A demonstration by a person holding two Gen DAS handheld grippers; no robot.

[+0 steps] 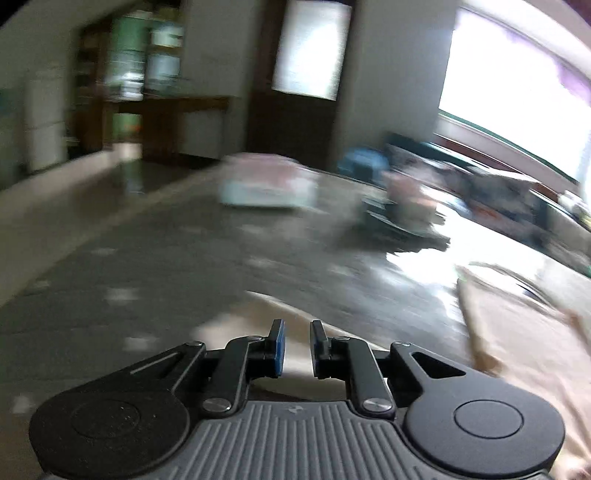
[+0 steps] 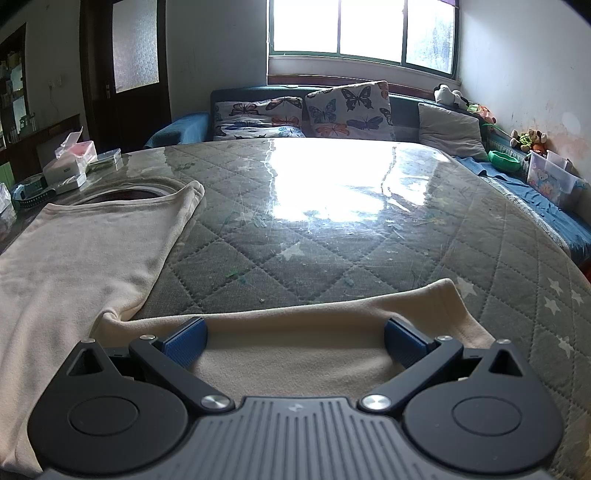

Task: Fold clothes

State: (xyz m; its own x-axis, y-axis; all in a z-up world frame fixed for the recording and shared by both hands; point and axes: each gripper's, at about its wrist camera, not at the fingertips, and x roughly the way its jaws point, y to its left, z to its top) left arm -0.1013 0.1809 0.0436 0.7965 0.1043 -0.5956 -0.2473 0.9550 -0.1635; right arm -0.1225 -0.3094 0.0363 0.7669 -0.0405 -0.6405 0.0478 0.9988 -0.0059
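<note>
Two tools over cream shirt

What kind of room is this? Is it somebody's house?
Most likely a living room in someone's home. A sofa with butterfly cushions sits under a big window, soft toys line the wall, and a cream garment lies on a quilted table cover for folding.

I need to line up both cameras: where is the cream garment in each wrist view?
Left wrist: cream garment at lower right, another fold under the left gripper.
Right wrist: it fills the left side and runs under the right gripper.
Shared landmark: the grey quilted table cover.
</note>
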